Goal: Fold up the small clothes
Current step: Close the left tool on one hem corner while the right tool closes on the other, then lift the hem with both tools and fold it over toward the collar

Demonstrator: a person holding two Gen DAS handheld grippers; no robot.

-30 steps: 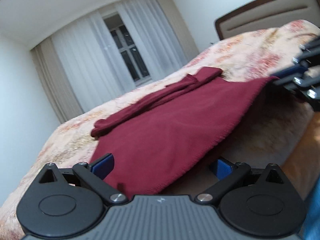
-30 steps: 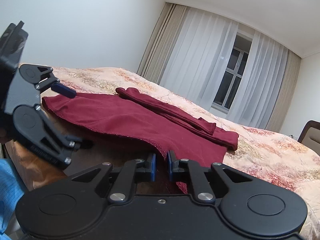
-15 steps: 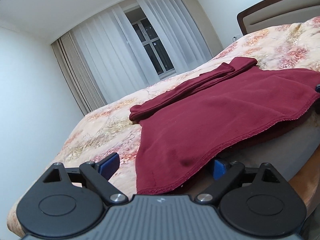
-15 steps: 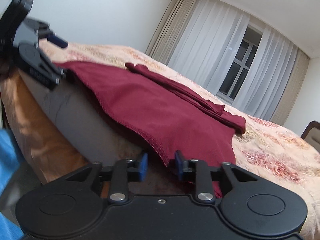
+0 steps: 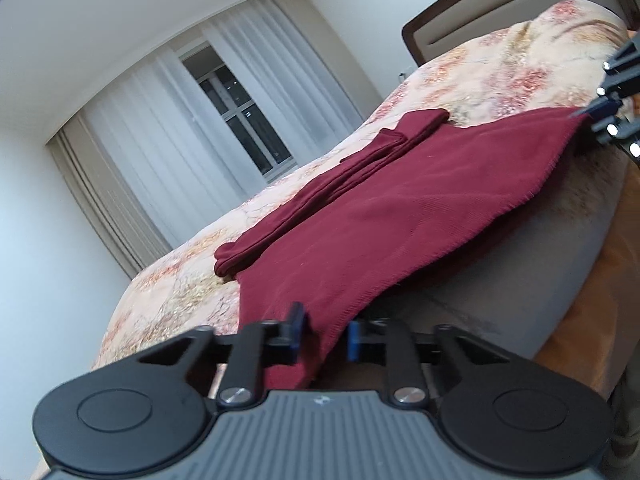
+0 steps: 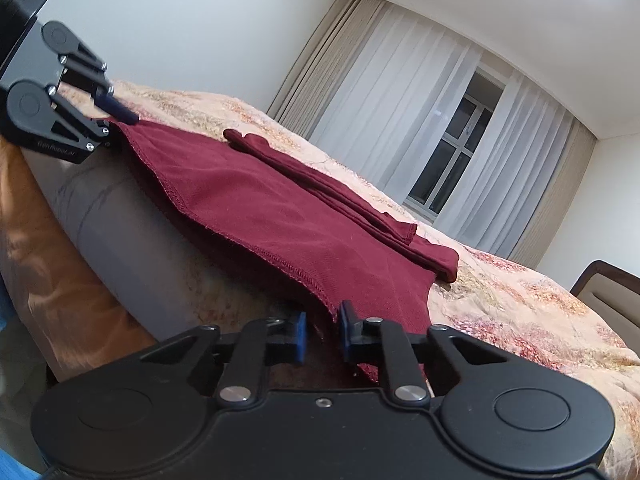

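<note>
A dark red garment (image 5: 380, 216) lies spread on the bed, its sleeves folded in across the far side (image 6: 332, 192). Its near hem hangs over the bed's edge. My left gripper (image 5: 323, 334) sits at the left hem corner with the cloth between its blue pads, which stand a little apart. It also shows in the right wrist view (image 6: 116, 112). My right gripper (image 6: 322, 334) sits at the right hem corner (image 6: 328, 304), pads a little apart around the cloth edge. It also shows in the left wrist view (image 5: 600, 112).
The bed has a floral cover (image 5: 500, 68) and a grey mattress side (image 6: 120, 232) over an orange base (image 5: 592, 320). A padded headboard (image 5: 500, 12) stands to the right. Curtains and a window (image 6: 452, 152) are behind the bed.
My left gripper's jaws have narrowed from wide open to close around the left hem corner. My right gripper's jaws opened slightly from shut. Both views have tilted.
</note>
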